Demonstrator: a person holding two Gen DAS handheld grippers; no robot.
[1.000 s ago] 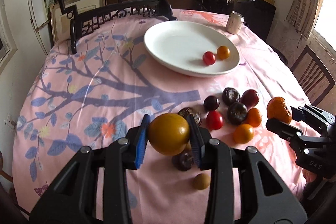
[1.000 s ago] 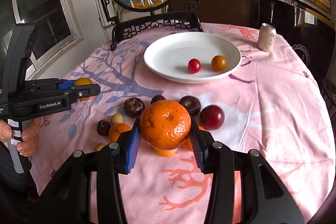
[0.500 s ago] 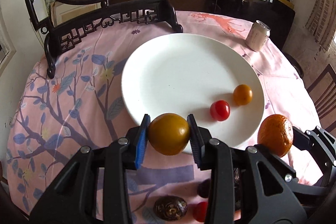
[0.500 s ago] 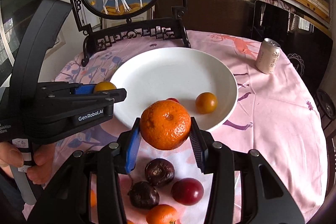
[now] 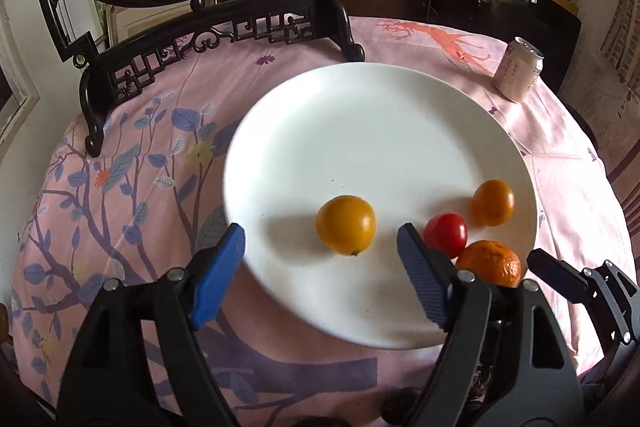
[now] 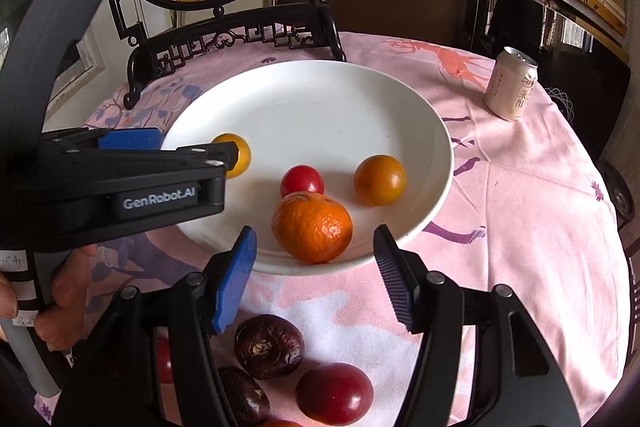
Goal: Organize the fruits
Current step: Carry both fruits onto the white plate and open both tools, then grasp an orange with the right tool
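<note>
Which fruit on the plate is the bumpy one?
The mandarin, nearest the right gripper. Its peel is dimpled; the red tomato and two yellow-orange fruits on the white plate look smooth.

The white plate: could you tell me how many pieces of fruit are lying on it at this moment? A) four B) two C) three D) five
A: the white plate holds four, namely the mandarin, the red tomato, the small orange fruit and the yellow fruit, which lies free between the open left gripper's jaws.
</note>
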